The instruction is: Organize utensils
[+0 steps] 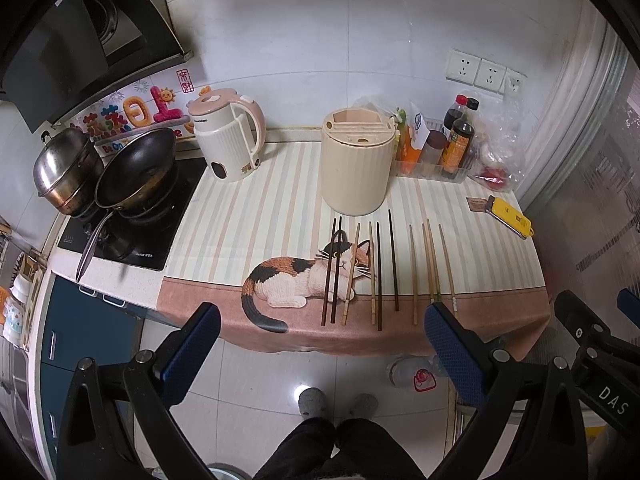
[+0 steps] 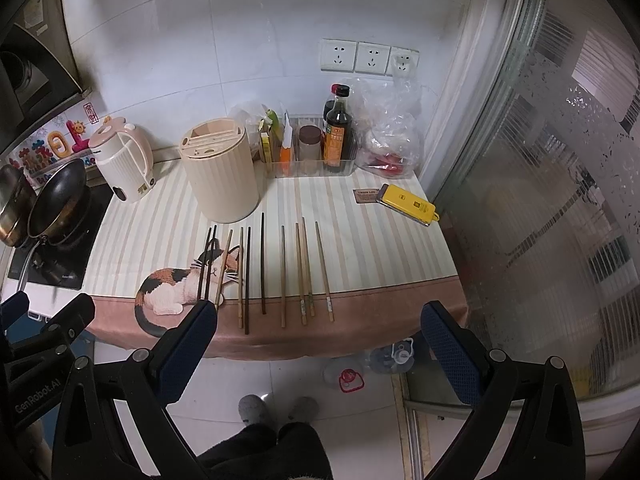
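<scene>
Several chopsticks, dark [image 1: 393, 260] and light wood [image 1: 413, 274], lie side by side on a striped cat-print cloth [image 1: 280, 200]; they also show in the right wrist view [image 2: 263, 264]. A cream ribbed utensil holder [image 1: 357, 160] with slots on top stands behind them, and appears in the right wrist view [image 2: 221, 168]. My left gripper [image 1: 320, 320] is open and empty, held before the table's front edge. My right gripper [image 2: 318, 320] is open and empty, beside the left one, near the same edge.
A pink-and-white kettle [image 1: 228, 140], a wok [image 1: 136, 168] and steel pot [image 1: 66, 168] on a cooktop stand left. A tray of sauce bottles [image 1: 456, 140], plastic bags and a yellow device [image 1: 512, 216] sit right. A glass partition [image 2: 540, 200] bounds the right side.
</scene>
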Demonstrator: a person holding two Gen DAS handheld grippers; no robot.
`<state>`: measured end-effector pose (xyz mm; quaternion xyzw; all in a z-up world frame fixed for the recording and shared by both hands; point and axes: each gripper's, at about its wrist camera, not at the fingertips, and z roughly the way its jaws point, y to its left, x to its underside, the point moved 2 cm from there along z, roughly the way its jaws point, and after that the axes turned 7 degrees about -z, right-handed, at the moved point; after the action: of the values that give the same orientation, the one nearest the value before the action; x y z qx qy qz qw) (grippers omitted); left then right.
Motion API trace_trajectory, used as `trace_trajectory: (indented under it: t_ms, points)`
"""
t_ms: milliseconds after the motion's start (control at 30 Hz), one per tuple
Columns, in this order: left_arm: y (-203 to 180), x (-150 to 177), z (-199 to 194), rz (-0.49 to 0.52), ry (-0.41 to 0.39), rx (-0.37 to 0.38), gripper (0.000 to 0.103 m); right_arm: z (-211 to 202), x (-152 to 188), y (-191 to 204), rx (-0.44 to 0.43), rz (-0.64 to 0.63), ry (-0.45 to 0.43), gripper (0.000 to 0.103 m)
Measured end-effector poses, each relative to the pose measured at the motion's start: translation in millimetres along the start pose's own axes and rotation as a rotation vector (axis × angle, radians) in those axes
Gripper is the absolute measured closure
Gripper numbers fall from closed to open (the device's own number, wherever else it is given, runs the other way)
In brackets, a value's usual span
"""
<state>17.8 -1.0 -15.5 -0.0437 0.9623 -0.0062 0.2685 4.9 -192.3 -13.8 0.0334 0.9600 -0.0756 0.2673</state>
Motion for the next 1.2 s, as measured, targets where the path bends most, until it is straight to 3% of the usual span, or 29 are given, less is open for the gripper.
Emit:
trace_trajectory:
  t_ms: [1200]
  points:
    - [-2,-4,7,-0.001,0.005,0.010,0.000,-1,-8,-1,0.011,-0.005,-0.002,0.000]
